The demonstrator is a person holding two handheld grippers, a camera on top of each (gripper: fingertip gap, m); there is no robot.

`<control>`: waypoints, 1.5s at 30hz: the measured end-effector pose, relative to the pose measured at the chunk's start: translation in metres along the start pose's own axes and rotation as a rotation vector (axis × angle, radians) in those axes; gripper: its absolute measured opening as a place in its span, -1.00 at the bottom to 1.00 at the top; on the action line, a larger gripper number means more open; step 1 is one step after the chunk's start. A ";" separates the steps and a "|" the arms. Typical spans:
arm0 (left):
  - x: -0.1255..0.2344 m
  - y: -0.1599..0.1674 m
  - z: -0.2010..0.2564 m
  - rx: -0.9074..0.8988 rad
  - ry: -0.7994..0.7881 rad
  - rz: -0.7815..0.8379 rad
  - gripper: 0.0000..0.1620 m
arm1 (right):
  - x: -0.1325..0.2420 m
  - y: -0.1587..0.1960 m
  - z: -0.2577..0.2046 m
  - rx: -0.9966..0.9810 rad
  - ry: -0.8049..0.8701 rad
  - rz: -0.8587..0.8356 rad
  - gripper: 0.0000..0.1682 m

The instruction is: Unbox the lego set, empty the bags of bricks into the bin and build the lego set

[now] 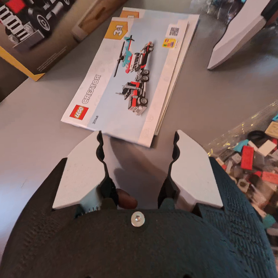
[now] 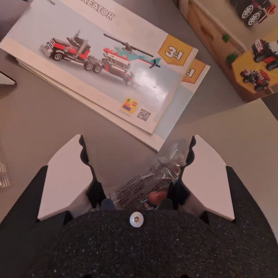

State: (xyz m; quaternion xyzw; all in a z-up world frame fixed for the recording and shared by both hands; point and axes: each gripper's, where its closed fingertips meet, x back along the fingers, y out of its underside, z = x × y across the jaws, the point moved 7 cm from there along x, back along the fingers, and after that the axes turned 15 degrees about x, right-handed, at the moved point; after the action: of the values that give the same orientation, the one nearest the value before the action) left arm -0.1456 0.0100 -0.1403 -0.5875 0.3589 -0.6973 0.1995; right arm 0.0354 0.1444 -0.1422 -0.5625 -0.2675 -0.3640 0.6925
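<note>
A stack of instruction booklets (image 1: 127, 75) lies flat on the grey table (image 1: 37, 127), just ahead of my left gripper (image 1: 138, 135), which is open and empty above the table. In the right wrist view the booklets (image 2: 97, 67) lie ahead of my right gripper (image 2: 137, 138), which is open. A small clear plastic bag (image 2: 150, 185) lies on the table between its fingers, close to the right finger (image 2: 203, 165), and is not gripped. A clear bin of loose bricks (image 1: 255, 158) sits to the right of my left gripper.
The opened lego box (image 1: 22, 30) lies at the far left; it also shows in the right wrist view (image 2: 248, 52) at the upper right. The right gripper's white finger (image 1: 240, 37) shows beyond the booklets. The left gripper's fingertip (image 2: 6, 79) shows at the left edge.
</note>
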 end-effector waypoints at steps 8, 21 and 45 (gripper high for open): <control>-0.016 -0.016 -0.008 -0.019 0.077 -0.074 0.11 | 0.001 -0.007 -0.016 0.065 -0.069 0.029 0.35; 0.003 0.001 -0.018 0.109 0.022 -0.147 0.21 | 0.019 0.029 0.024 -0.102 -0.048 -0.165 0.48; 0.000 -0.005 -0.033 -0.051 0.179 -0.130 -0.36 | 0.004 -0.008 0.000 0.053 -0.061 -0.019 -0.43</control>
State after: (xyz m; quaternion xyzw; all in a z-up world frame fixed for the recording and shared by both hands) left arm -0.1768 0.0220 -0.1383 -0.5497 0.3540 -0.7492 0.1060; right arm 0.0315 0.1428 -0.1349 -0.5520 -0.3036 -0.3461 0.6953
